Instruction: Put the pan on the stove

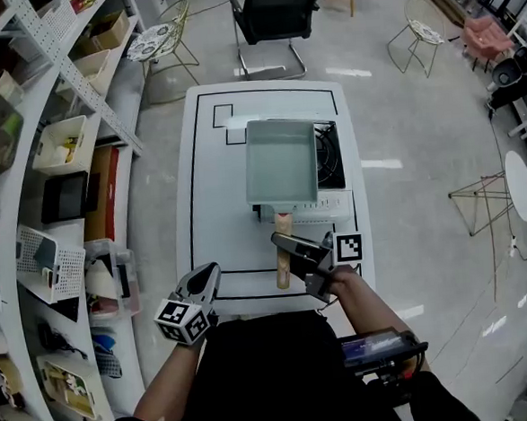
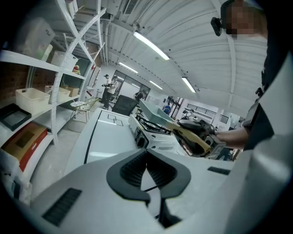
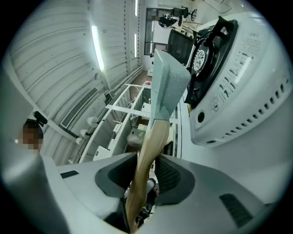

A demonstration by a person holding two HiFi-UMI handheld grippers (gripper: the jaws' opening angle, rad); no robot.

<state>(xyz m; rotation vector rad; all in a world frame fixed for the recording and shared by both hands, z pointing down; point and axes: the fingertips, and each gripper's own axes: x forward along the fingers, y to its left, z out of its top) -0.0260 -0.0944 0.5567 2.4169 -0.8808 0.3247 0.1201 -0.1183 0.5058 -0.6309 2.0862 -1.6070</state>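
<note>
A square pale-green pan (image 1: 281,162) with a wooden handle (image 1: 284,253) hangs over the left part of a white portable gas stove (image 1: 332,158) on the white table (image 1: 217,208). My right gripper (image 1: 286,243) is shut on the handle, which runs between its pads (image 3: 170,174). In the left gripper view the pan (image 2: 154,112) looks slightly tilted, just above the stove's grate (image 2: 149,124). My left gripper (image 1: 205,279) hovers at the table's front left edge, shut with nothing in it. The pan (image 3: 167,77) hides part of the burner (image 3: 207,50).
Shelves (image 1: 57,147) with bins and boxes run along the left of the table. A black office chair (image 1: 277,15) stands beyond the far edge, with wire chairs (image 1: 163,41) near it. A black line frames the tabletop. The left half of the table is bare.
</note>
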